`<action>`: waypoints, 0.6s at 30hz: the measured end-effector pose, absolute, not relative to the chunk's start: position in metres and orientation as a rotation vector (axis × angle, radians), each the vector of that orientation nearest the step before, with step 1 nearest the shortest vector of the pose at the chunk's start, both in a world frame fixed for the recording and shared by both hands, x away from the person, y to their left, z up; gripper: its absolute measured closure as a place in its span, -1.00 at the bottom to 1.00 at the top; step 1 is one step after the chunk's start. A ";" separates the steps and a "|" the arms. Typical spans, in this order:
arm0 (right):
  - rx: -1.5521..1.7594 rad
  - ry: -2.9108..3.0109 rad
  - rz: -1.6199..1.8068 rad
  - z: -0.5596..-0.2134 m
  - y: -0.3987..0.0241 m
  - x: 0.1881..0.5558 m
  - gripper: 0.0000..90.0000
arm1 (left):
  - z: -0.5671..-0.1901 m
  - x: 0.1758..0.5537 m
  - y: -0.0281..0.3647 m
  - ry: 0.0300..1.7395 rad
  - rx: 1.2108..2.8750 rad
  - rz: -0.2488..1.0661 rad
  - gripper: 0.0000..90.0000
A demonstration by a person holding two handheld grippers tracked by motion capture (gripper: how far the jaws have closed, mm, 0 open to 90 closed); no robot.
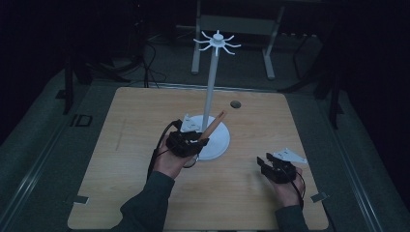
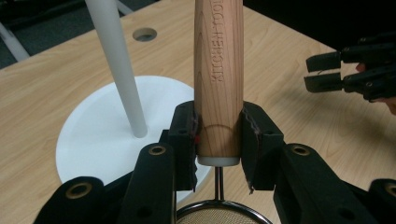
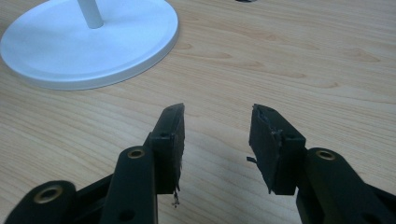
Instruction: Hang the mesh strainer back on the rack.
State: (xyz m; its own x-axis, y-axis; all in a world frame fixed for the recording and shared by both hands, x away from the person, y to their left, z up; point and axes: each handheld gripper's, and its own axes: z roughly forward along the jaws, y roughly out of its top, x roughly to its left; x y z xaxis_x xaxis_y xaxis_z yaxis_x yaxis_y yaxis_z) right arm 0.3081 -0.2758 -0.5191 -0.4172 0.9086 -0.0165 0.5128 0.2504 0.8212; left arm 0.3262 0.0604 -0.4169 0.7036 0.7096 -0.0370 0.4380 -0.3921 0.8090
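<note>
The left hand-held gripper point(image 1: 199, 140) sits near the centre of the wooden counter point(image 1: 121, 145), at about 7 o'clock from the white stand point(image 1: 211, 87), and its jaws are clamped on the wooden handle point(image 1: 213, 124) of a strainer. In the left gripper view the handle point(image 2: 218, 79) rises straight up between the two black pads, stamped with the words "KITCHEN TOOL", and its white-capped end sits just below them; a thin wire leads down from that cap to the strainer's mesh bowl point(image 2: 219, 216), of which the rim shows at the bottom edge. In the high view the handle slants up toward 1 o'clock, crossing over the stand's round white base point(image 1: 220, 140) just beside the pole. The pole carries a crown of radiating hooks point(image 1: 217, 42) at its top. The right hand-held gripper point(image 1: 264, 162) rests well apart at 4 o'clock from the stand, near the counter's right side; its jaws stand spread with nothing between them, bare wood showing in the gap point(image 3: 215, 135). A small round hole point(image 1: 235, 104) lies in the counter at 1 o'clock from the base.
</note>
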 end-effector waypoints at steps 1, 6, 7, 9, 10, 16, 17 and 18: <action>1.290 2.030 1.047 -0.519 -0.276 0.308 0.22 | -0.416 0.326 0.061 0.875 2.043 0.405 0.53; 1.286 2.030 1.047 -0.519 -0.276 0.308 0.22 | -0.411 0.324 0.062 0.881 2.008 0.418 0.53; 1.286 2.029 1.047 -0.519 -0.276 0.308 0.22 | -0.410 0.324 0.062 0.881 2.000 0.421 0.53; 1.286 2.029 1.046 -0.519 -0.276 0.308 0.22 | -0.408 0.323 0.063 0.881 1.987 0.426 0.53; 1.285 2.028 1.046 -0.519 -0.276 0.308 0.22 | -0.407 0.323 0.063 0.880 1.981 0.431 0.53; 1.283 2.027 1.045 -0.519 -0.276 0.308 0.22 | -0.400 0.321 0.065 0.876 1.945 0.450 0.53; 1.283 2.027 1.045 -0.519 -0.276 0.308 0.22 | -0.399 0.320 0.065 0.877 1.934 0.450 0.53; 1.283 2.027 1.045 -0.519 -0.276 0.308 0.22 | -0.398 0.320 0.066 0.879 1.926 0.456 0.53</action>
